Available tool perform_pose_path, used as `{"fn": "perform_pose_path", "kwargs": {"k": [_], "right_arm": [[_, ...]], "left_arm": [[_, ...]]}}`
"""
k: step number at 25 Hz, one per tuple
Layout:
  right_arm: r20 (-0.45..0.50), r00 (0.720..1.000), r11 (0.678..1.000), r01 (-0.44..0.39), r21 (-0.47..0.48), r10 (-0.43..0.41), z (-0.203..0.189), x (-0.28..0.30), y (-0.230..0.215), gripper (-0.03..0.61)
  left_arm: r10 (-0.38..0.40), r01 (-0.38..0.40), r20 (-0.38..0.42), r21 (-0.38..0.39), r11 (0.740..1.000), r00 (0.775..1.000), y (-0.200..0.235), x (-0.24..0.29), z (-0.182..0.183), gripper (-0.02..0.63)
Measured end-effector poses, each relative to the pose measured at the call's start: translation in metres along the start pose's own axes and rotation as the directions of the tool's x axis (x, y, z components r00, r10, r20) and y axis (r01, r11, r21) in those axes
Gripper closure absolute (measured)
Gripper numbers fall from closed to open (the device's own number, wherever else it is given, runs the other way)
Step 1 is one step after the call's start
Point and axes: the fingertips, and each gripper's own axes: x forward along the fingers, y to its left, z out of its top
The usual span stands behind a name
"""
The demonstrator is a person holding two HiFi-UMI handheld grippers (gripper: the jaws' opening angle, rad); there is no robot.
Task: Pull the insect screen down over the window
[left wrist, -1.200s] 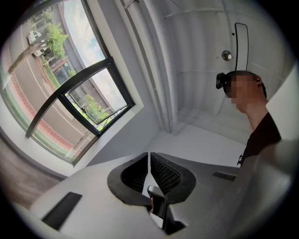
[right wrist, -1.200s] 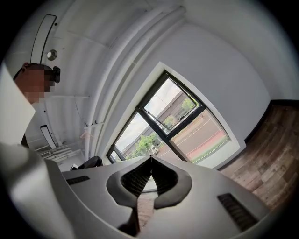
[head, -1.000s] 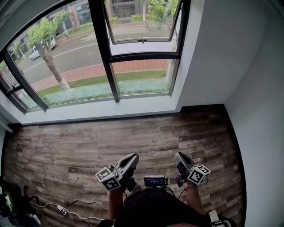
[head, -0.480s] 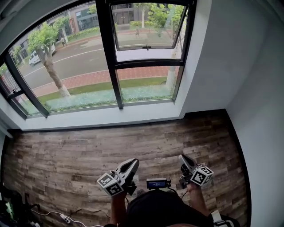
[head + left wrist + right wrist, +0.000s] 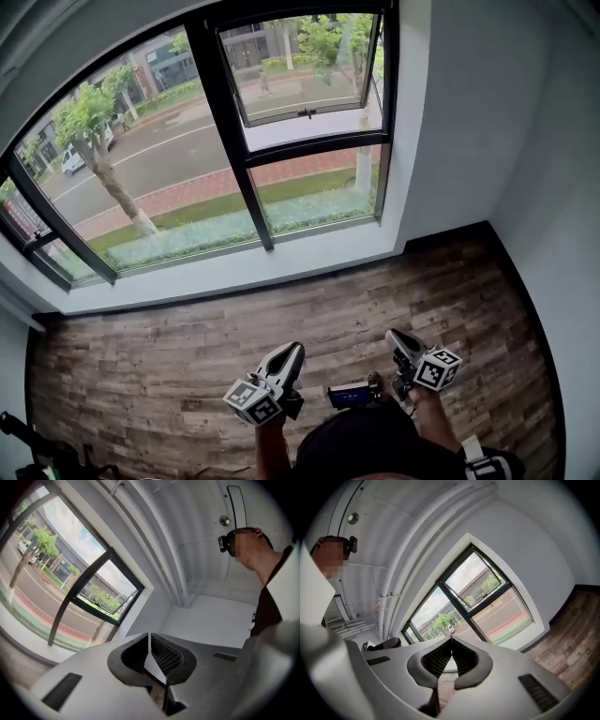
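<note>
A dark-framed window (image 5: pixel 239 141) fills the far wall. Its upper right pane (image 5: pixel 300 66) is a tilted-out sash with a small handle (image 5: pixel 305 112). No insect screen shows over the glass. In the head view my left gripper (image 5: pixel 292 351) is held low over the wooden floor, shut and empty. My right gripper (image 5: pixel 396 337) hangs beside it to the right, shut with nothing in it. Both are well short of the window. In the left gripper view the left gripper (image 5: pixel 149 634) points up toward the window's right corner (image 5: pixel 112 592). The right gripper (image 5: pixel 451 637) faces the window (image 5: pixel 478 602).
A white sill (image 5: pixel 234 267) runs under the window, above a wooden plank floor (image 5: pixel 187 347). White walls close the room on the right (image 5: pixel 506 122). A small device with a blue screen (image 5: pixel 352 394) sits at the person's waist. White pipes (image 5: pixel 154 541) run along the ceiling.
The head view has shifted: the window now sits more to the right and tilted, and both grippers appear slightly further right. Their jaws have stayed shut.
</note>
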Motion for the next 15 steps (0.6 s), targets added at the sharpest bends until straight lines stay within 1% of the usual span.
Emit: {"fn": "perform_pose_path", "kwargs": {"k": [4,7,9,12,15], "right_arm": [[-0.007,1.0,1.0,-0.018,-0.01,0.018,0.012,0.033,-0.018,0.572],[-0.013,0.999,0.999,-0.044,-0.004,0.044,0.026,0.071,-0.043,0.572],[-0.026,0.998,0.998,-0.062,0.005,0.062,0.039,0.101,-0.063,0.572],[-0.033,0.995,0.996,-0.09,-0.006,0.09,0.079,0.137,-0.089,0.572],[-0.023,0.99,0.988,-0.139,-0.068,0.138,0.132,0.167,-0.104,0.572]], "left_arm": [[0.057,-0.055,-0.024,0.068,0.996,0.998,0.027,0.022,0.007,0.604],[0.093,-0.088,-0.035,0.112,0.99,0.995,0.055,0.052,0.019,0.604],[0.112,-0.107,-0.036,0.126,0.986,0.993,0.075,0.076,0.028,0.604],[0.139,-0.132,-0.04,0.15,0.98,0.99,0.095,0.121,0.044,0.607],[0.183,-0.178,-0.014,0.176,0.968,0.983,0.112,0.165,0.066,0.607]]}}
